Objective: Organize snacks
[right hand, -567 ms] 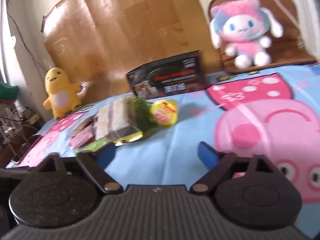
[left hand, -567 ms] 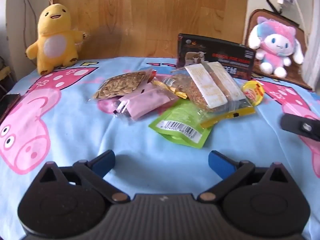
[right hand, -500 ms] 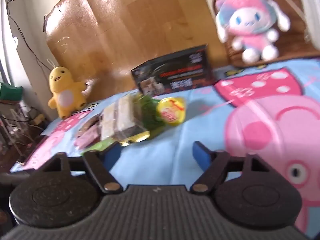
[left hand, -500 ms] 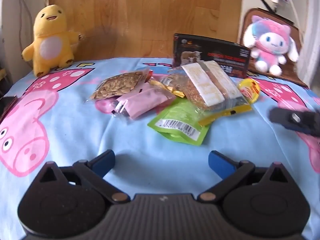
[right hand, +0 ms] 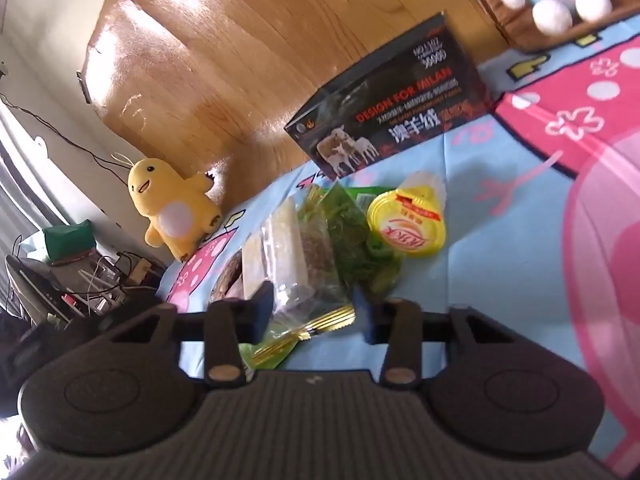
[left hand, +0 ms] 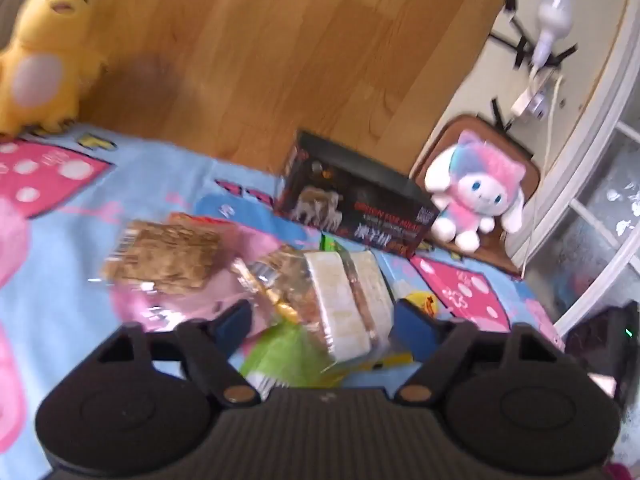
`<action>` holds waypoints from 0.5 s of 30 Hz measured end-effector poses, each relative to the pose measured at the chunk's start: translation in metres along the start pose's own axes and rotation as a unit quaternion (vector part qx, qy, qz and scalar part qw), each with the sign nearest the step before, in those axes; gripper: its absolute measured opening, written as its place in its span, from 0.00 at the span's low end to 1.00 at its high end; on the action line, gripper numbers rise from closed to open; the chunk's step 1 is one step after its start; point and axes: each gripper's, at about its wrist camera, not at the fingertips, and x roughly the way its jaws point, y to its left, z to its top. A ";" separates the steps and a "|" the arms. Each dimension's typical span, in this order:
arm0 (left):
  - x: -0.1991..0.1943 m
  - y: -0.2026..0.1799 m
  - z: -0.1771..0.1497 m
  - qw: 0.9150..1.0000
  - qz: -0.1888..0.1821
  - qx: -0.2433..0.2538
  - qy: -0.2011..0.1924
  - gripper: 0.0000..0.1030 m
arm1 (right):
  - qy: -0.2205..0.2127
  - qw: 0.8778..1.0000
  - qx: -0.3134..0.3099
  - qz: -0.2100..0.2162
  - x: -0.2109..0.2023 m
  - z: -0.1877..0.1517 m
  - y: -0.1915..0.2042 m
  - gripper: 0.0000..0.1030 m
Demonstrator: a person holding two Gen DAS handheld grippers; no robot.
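Snacks (right hand: 304,248) lie between the right gripper (right hand: 312,308)'s parted, narrowing fingers; left gripper (left hand: 324,320) hovers unclenched above them.

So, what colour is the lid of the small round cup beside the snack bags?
Yellow, with a red label; the cup lid shows best in the right wrist view.

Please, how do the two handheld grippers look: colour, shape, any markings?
The left gripper and right gripper look alike: black ribbed body, two round black discs, angular black linkage arms with brass-coloured rivets, and blue fingers. No cables or sleeves are visible.
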 end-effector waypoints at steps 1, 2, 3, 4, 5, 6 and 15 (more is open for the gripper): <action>0.012 0.002 0.001 1.000 -0.009 -0.003 0.014 0.56 | 0.001 1.000 0.004 0.005 -0.001 -0.004 0.003 0.32; 0.025 0.001 0.001 0.999 -0.014 -0.006 0.028 0.52 | 0.008 1.000 0.007 0.007 -0.001 0.000 0.006 0.29; 0.038 0.001 0.000 0.999 -0.011 -0.013 0.042 0.49 | 0.012 1.000 0.004 0.012 0.001 0.001 0.003 0.28; 0.042 0.006 -0.004 0.999 -0.013 -0.017 0.040 0.49 | 0.013 1.000 -0.001 0.007 -0.001 -0.002 0.006 0.27; 0.042 0.004 -0.006 0.999 -0.017 -0.019 0.037 0.47 | 0.015 1.000 -0.010 0.003 -0.001 -0.001 0.006 0.27; 0.039 0.001 -0.007 0.999 -0.018 -0.015 0.038 0.45 | 0.018 1.000 -0.020 -0.001 -0.003 -0.003 0.006 0.27; -0.004 -0.041 0.001 0.999 -0.029 0.037 -0.020 0.43 | -0.037 0.994 -0.107 0.001 -0.025 -0.002 0.041 0.25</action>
